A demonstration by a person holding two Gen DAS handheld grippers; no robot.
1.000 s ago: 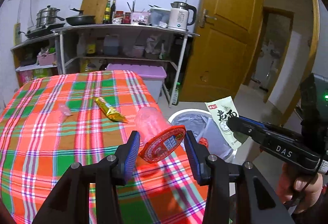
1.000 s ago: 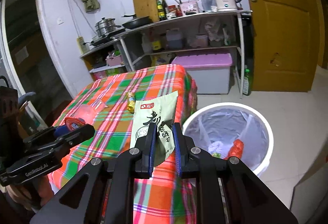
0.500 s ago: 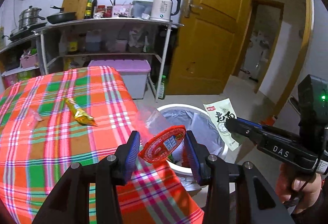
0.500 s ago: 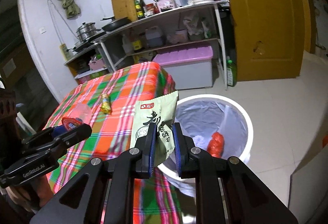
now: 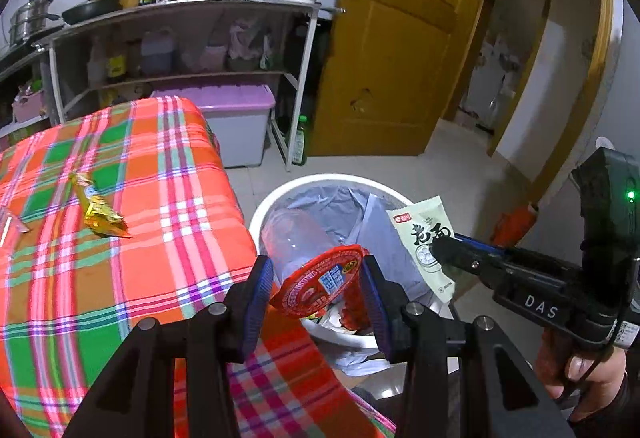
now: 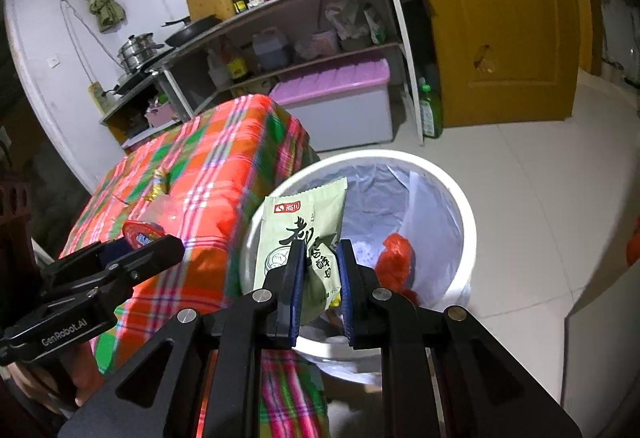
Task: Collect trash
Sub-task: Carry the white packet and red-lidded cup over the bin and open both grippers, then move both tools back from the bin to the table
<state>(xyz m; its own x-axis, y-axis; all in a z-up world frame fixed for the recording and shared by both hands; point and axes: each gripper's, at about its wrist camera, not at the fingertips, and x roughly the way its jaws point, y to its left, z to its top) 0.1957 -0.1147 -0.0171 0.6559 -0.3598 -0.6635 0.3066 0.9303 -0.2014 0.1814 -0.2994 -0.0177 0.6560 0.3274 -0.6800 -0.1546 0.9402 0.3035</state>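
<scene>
Plastic cup point(image 5: 310, 266) clamped in my left gripper point(image 5: 316, 292) and green packet point(image 6: 306, 238) pinched in my right gripper point(image 6: 318, 278) have swung off the table, now above the white bin point(image 6: 460, 205), ready to drop.

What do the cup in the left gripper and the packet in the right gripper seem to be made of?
Cup: apparently thin clear plastic, since the bin liner shows through its wall; its red printed lid looks like glossy foil or film. Packet: probably matte pale-green plastic film, creased where the fingers pinch it.
</scene>
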